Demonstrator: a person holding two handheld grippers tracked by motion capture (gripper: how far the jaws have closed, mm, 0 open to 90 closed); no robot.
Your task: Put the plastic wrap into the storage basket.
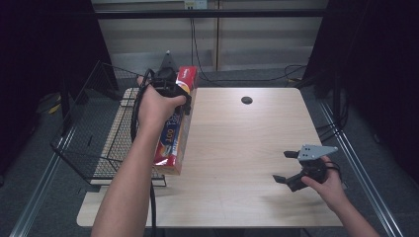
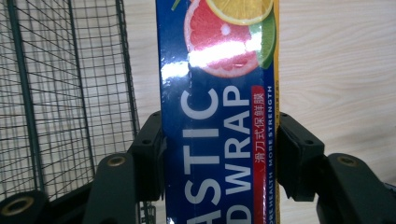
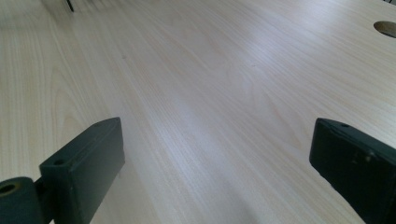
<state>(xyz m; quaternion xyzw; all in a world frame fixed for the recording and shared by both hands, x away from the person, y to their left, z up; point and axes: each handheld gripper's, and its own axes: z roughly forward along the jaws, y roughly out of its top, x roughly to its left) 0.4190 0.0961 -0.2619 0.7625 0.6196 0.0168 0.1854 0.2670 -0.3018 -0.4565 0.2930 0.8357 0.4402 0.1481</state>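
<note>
Left gripper view — left gripper [image 2: 219,158] jaws clamped across plastic wrap box [image 2: 217,116] beside wire basket [image 2: 70,93]; long box may swivel, snag the basket. Right gripper [image 1: 291,168] jaws apart.

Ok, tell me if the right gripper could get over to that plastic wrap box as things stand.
Probably yes. The right gripper is open with nothing between its jaws, and bare table lies between it and the plastic wrap box. The left gripper is already clamped on the box's far end, leaving the near end free.
</note>
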